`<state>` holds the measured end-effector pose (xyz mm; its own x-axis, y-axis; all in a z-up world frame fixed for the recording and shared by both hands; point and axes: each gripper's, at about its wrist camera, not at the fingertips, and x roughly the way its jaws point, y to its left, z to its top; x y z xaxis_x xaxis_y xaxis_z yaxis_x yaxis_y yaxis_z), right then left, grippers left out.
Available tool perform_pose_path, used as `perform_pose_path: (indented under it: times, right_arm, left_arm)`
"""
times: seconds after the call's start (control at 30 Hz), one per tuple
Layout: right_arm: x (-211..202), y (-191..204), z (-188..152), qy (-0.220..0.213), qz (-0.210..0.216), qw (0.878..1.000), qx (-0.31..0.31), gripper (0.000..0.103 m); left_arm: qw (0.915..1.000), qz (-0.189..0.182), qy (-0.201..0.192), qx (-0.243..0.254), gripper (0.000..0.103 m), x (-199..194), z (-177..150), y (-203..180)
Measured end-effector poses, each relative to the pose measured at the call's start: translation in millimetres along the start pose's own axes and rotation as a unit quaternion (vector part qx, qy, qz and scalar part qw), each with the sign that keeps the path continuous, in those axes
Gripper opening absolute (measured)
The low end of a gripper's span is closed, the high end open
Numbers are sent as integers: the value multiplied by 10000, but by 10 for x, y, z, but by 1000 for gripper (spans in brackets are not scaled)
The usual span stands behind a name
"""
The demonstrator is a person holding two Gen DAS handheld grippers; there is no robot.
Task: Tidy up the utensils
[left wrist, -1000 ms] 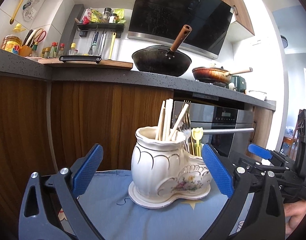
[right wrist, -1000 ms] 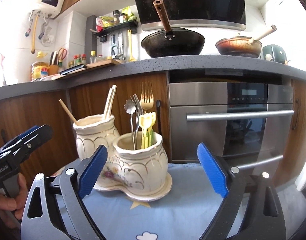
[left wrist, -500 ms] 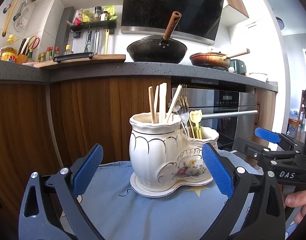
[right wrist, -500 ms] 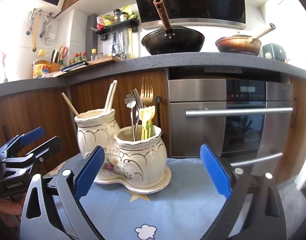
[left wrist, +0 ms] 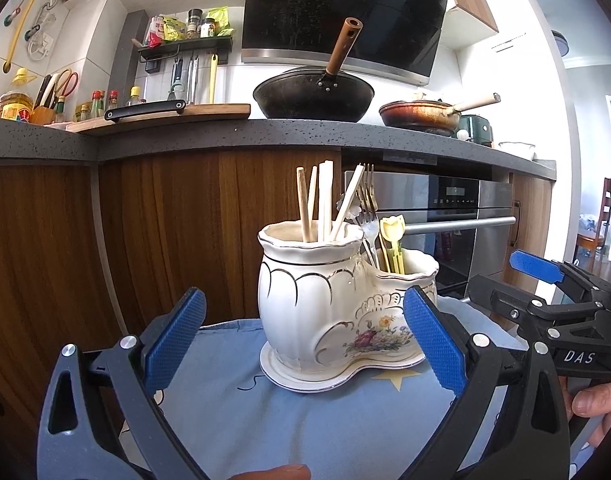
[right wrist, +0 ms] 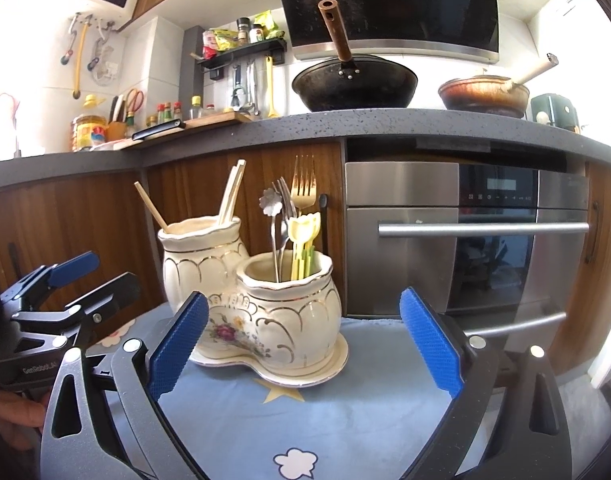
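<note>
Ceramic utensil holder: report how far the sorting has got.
Done, by the look of it: the chopsticks stand in the taller pot of the ceramic holder, while the forks and yellow utensils stand in the lower pot. In hand: nothing; the left gripper and right gripper are both open and empty. Left: no loose utensils show on the blue cloth.

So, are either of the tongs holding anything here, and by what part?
Nothing is held. The left tongs and right tongs are both open, short of the holder.
</note>
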<state>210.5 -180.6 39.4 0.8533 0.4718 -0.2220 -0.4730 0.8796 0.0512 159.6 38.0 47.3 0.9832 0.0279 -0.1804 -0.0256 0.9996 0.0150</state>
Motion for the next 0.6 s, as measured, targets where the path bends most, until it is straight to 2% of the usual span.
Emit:
perform_pose_path:
  times: [0.6]
  right_arm:
    - [-14,40,16,-22,55,10000,-79,96]
  left_arm:
    - [10000,31,11,32,98,5,-5,-14]
